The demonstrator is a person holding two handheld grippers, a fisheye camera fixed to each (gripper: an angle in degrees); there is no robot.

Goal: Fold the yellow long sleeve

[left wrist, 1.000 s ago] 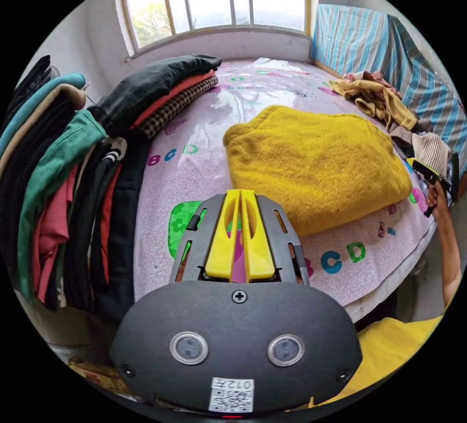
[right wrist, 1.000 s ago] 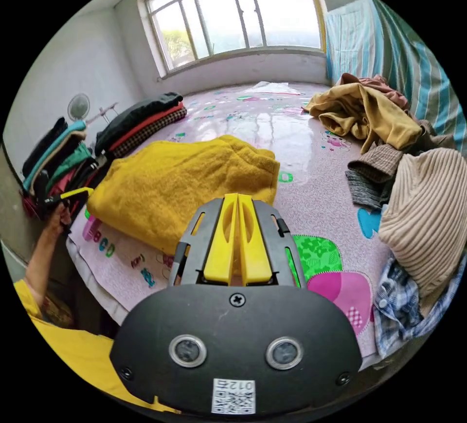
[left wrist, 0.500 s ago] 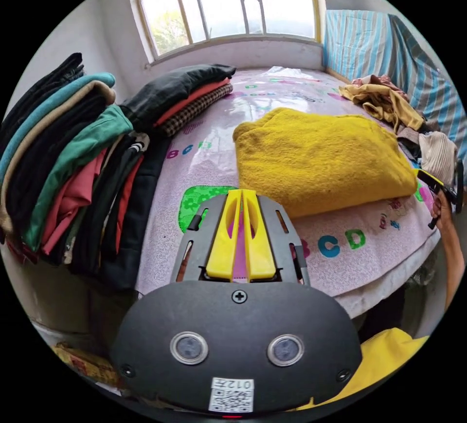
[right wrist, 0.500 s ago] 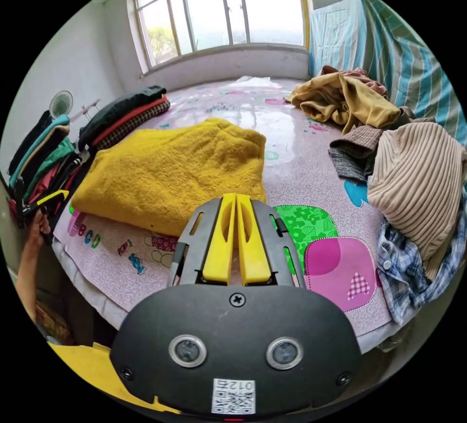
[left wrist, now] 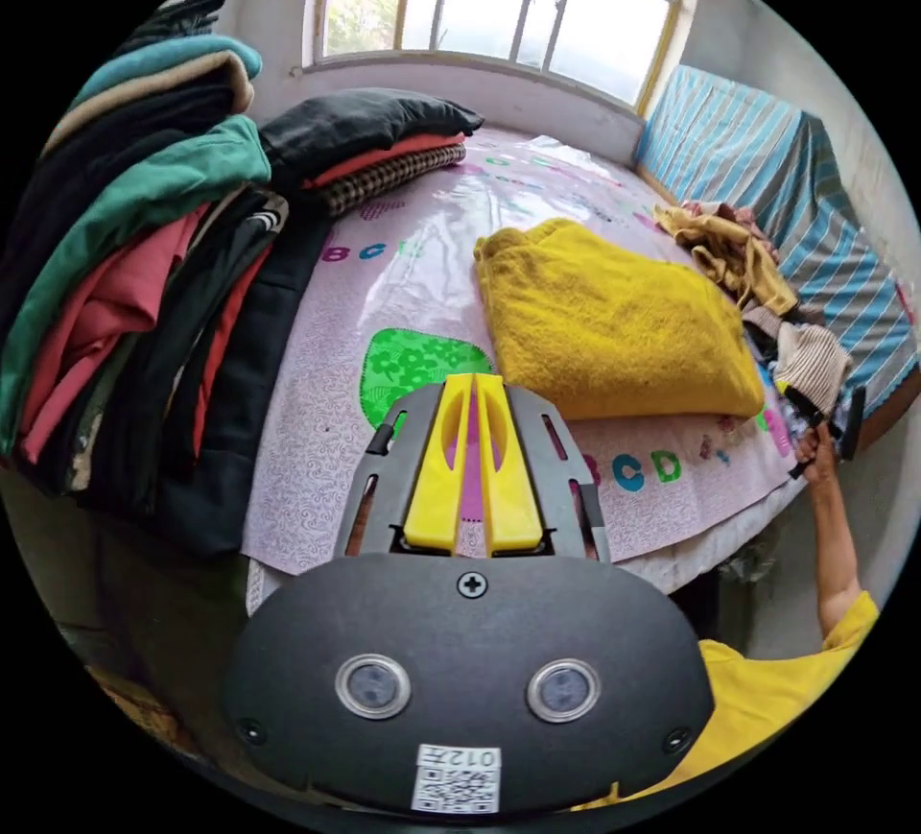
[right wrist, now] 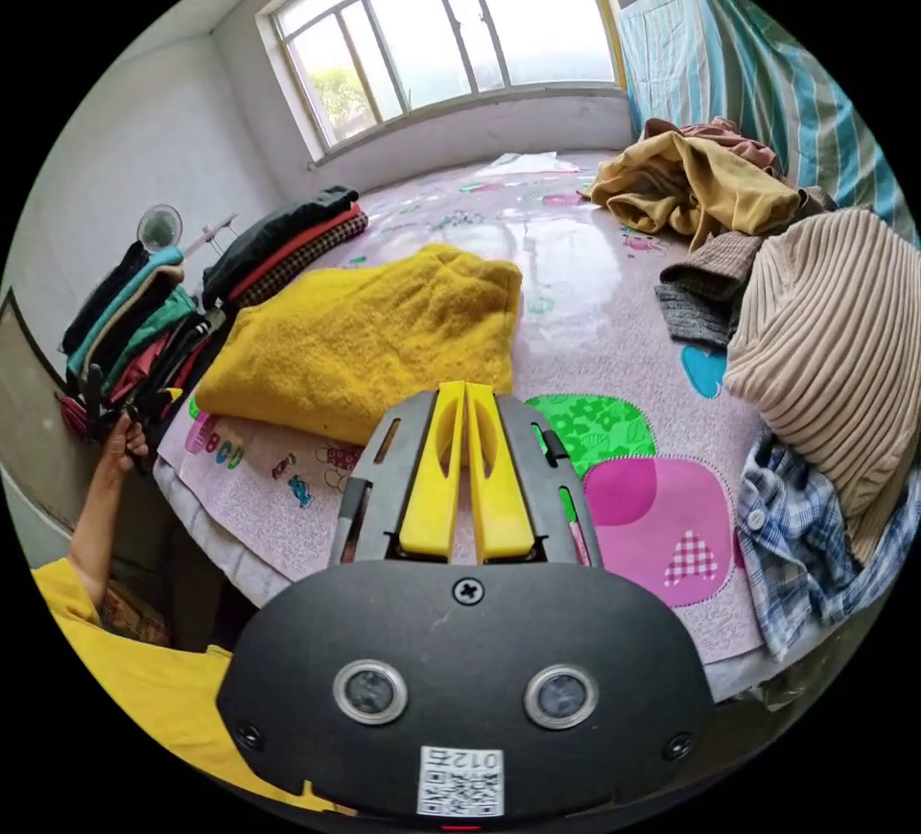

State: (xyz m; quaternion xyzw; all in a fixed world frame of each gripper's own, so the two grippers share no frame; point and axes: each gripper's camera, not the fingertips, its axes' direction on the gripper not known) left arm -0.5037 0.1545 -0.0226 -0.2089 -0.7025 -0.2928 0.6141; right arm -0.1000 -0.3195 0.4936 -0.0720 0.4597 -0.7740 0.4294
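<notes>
Bright daylight from the window (right wrist: 451, 28) (glare on mat (right wrist: 566, 258)), fisheye-bent edges.

This is a bedroom in a home: a wide bed covered by a pale pink plastic mat printed with letters and cartoon shapes (right wrist: 576, 297) stands under a large multi-pane window (right wrist: 451, 28) in plain white walls. Tall stacks of folded clothes (left wrist: 125, 229) line its left side, a loose heap of unfolded garments (right wrist: 767, 239) lies at the right, and a blue striped cloth (left wrist: 767, 162) hangs there.
</notes>
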